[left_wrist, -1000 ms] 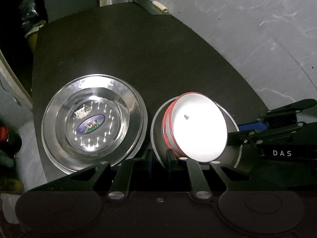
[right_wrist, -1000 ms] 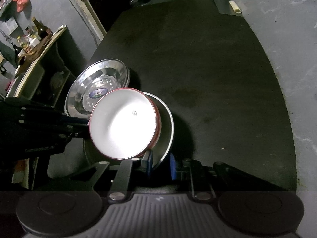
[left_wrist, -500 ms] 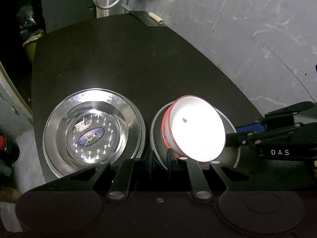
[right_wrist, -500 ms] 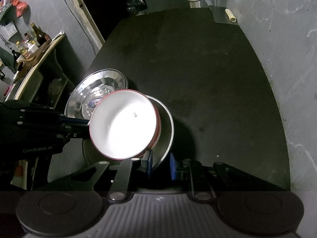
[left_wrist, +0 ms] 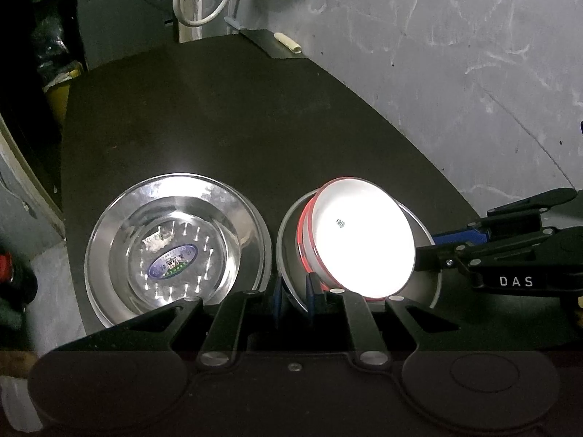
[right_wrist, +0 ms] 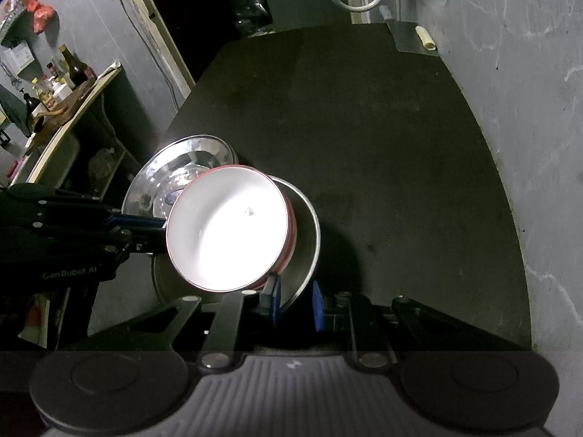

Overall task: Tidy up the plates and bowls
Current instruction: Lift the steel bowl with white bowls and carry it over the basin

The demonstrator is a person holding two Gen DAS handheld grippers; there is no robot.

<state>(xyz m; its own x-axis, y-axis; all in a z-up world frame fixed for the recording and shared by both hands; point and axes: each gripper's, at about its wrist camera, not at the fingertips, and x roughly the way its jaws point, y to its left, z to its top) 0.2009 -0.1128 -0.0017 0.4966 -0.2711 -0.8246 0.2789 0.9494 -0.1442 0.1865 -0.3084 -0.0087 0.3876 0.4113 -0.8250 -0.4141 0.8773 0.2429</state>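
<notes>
Holding 1 steel plate with a red-rimmed bowl on it, both tongs pinch opposite edges above the dark bench.

In the left wrist view the left tongs (left_wrist: 293,300) sit at lower centre, blue pads narrow and clamped on the near rim of the steel plate (left_wrist: 424,225); the right tongs (left_wrist: 435,245) reach in from the right edge and grip the plate's far side. The red-rimmed bowl (left_wrist: 360,236), white inside, lies tilted on this plate. Just left of it, apart from the tongs, a second steel plate (left_wrist: 175,251) with a blue sticker rests flat on the bench (left_wrist: 226,120). In the right wrist view the right tongs (right_wrist: 295,300) close on the plate's rim at lower centre, with the bowl (right_wrist: 229,225) at centre left.
</notes>
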